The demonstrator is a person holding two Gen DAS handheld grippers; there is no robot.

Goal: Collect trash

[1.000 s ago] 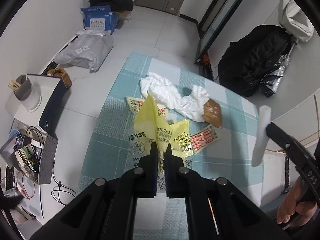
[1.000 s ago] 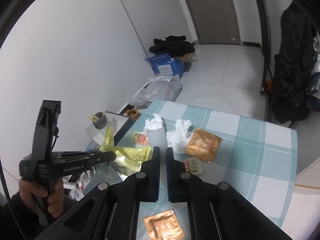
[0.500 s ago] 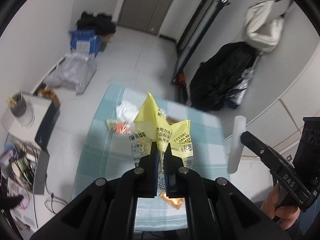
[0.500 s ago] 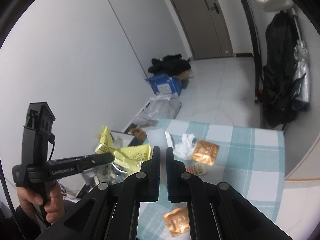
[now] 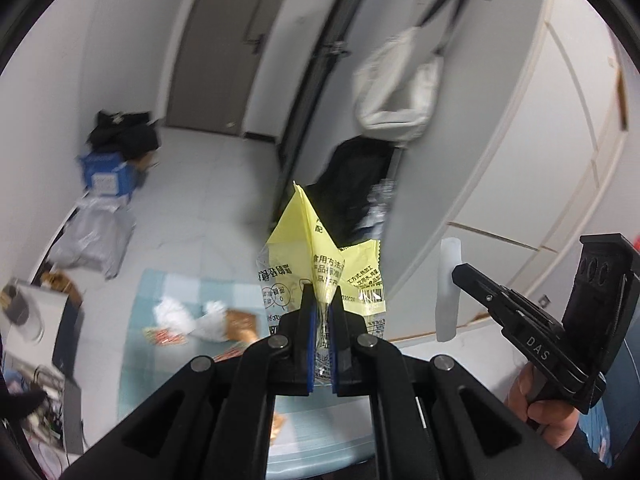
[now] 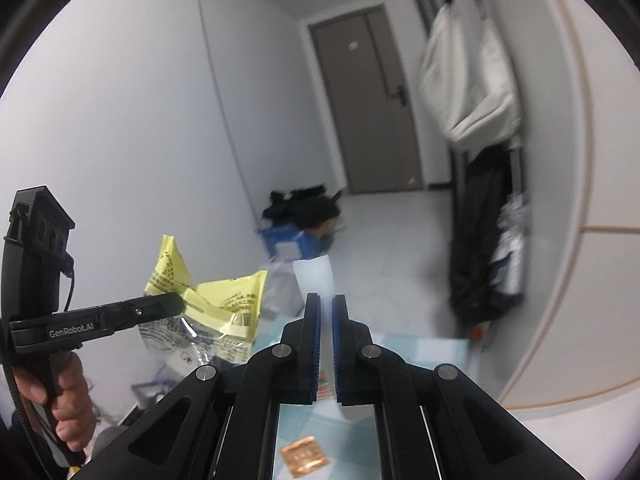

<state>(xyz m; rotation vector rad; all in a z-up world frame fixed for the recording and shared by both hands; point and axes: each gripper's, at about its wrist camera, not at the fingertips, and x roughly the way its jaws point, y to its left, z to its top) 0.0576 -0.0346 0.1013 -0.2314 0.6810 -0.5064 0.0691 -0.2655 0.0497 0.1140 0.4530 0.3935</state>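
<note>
My left gripper [image 5: 322, 294] is shut on a crumpled yellow and clear plastic wrapper [image 5: 316, 252], held high above the table; the same wrapper [image 6: 208, 300] shows at the left of the right wrist view. My right gripper [image 6: 326, 300] is shut on a flat white translucent piece [image 6: 314, 280] that sticks up past its tips; it also appears as a pale strip [image 5: 448, 288] in the left wrist view. Far below, the blue checked tablecloth [image 5: 160, 284] carries white crumpled tissues [image 5: 188, 316], an orange sachet [image 5: 240, 322] and red-printed sachets [image 5: 164, 336]. Another orange sachet [image 6: 304, 456] lies under the right gripper.
A blue cardboard box [image 5: 106, 178] and black clothes [image 5: 122, 138] lie on the floor by the grey door [image 5: 224, 48]. A grey plastic bag [image 5: 92, 236] lies closer. A white bag [image 5: 400, 80] and black garment [image 5: 352, 184] hang at the right. Shelving with clutter [image 5: 36, 320] stands left.
Both grippers have risen well above the table, each keeping its piece. The views have tilted up toward the door and walls, and the table has shrunk to the lower part of each view.
</note>
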